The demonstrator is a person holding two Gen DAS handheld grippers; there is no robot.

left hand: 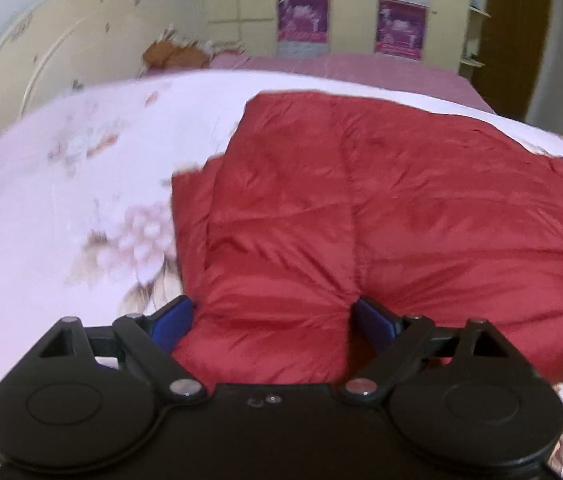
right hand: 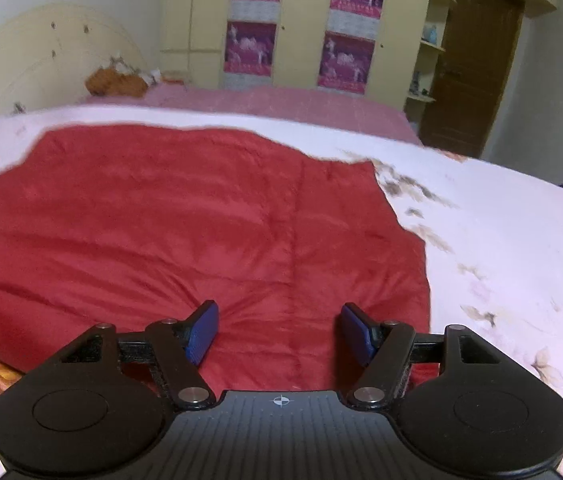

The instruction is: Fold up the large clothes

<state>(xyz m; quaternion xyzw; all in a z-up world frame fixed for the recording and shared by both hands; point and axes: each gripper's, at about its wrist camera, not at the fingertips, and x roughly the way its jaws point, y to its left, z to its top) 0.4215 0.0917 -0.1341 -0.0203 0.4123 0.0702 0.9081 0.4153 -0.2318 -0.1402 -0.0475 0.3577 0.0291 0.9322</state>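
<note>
In the left wrist view, the red puffy coat (left hand: 381, 208) lies on the bed (left hand: 41, 220), filling the middle and right of the frame. The bed has a pale cover with flowers on it. The left tongs (left hand: 271, 320) are at the bottom of the frame. Their two blue pads (left hand: 171, 320) stand wide apart, and a fat roll of the red coat sits between them. The pads look close to the cloth on both sides, but they do not look like they are squeezing it, so nothing is held yet. In the right wrist view, the same coat spreads over the left and middle of the frame, with its right edge near the flower prints on the cover. The right tongs (right hand: 279, 330) are at the bottom, with their pads apart too. They hover over the near part of the coat and hold nothing. Behind the bed, at the top of the frame, are a yellow wardrobe (right hand: 301, 20) with purple posters (right hand: 249, 48) and a brown door (right hand: 469, 64). The coat already looks partly folded in, so the next fold is likely to start from the near edge. To do it well, each pair of tongs should bite deep enough to catch all the thick layers, since puffy cloth slips out easily. Both sides should then lift together and go the same way, so the fold lands flat and even.
</note>
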